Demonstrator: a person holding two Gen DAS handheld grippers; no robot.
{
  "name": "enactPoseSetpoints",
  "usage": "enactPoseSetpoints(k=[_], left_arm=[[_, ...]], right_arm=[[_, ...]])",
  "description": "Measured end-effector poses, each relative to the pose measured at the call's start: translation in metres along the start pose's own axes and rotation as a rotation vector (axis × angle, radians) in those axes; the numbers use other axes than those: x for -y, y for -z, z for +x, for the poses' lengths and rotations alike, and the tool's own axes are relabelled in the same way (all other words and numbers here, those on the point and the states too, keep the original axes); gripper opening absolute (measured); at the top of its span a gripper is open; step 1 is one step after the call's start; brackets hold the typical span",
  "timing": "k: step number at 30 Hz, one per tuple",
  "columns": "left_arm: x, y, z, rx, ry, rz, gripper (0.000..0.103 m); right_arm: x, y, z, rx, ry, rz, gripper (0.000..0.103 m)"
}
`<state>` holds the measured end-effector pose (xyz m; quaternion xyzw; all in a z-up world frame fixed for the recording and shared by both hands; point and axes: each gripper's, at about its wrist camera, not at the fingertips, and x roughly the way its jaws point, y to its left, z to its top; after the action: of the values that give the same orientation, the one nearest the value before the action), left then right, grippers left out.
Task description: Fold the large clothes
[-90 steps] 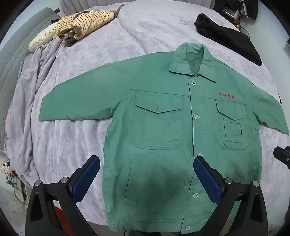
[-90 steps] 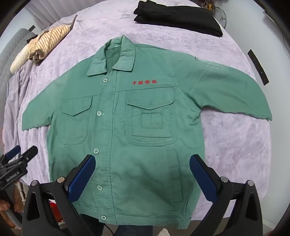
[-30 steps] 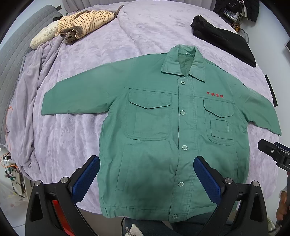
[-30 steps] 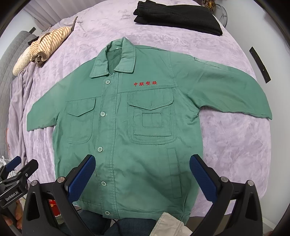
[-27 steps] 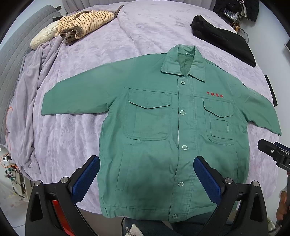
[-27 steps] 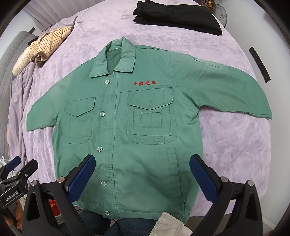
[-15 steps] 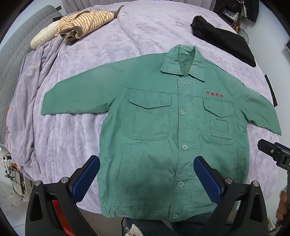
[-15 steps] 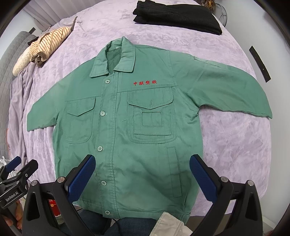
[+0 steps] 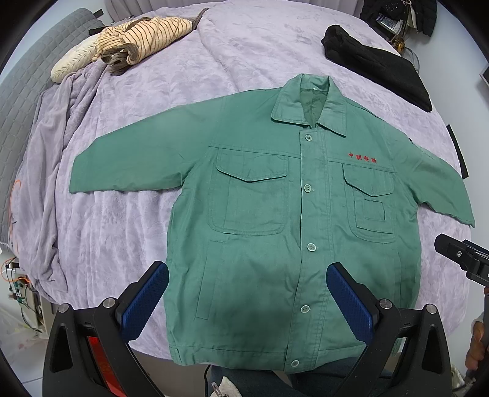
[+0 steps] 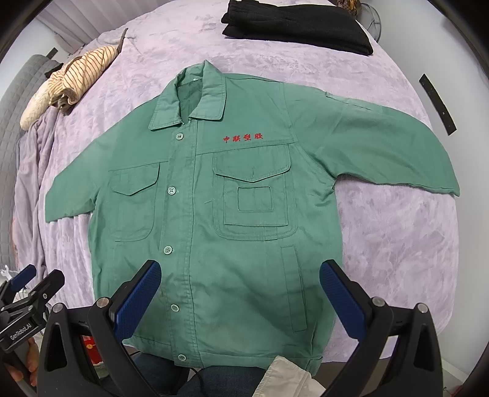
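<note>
One green jacket flat on bed, one striped garment and one black garment beyond its collar; left gripper and right gripper both spread apart, empty, over its hem.

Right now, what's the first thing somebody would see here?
A big green button-up work jacket lies flat and face up, sleeves spread, on the fuzzy lilac bedspread. Red stitched letters mark its chest. Behind it, a folded black garment sits at the far edge and a striped beige bundle at the far left.
</note>
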<state>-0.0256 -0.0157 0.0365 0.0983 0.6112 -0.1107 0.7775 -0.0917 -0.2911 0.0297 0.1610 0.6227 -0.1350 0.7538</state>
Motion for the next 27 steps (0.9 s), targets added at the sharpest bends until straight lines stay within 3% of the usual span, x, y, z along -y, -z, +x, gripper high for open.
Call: enactPoseSetpoints(k=[27], left_arm=[[0.0010, -0.0007, 0.0001, -0.003, 0.000, -0.001, 0.103]], right_arm=[[0.0003, 0.0007, 0.0040, -0.004, 0.003, 0.001, 0.103]])
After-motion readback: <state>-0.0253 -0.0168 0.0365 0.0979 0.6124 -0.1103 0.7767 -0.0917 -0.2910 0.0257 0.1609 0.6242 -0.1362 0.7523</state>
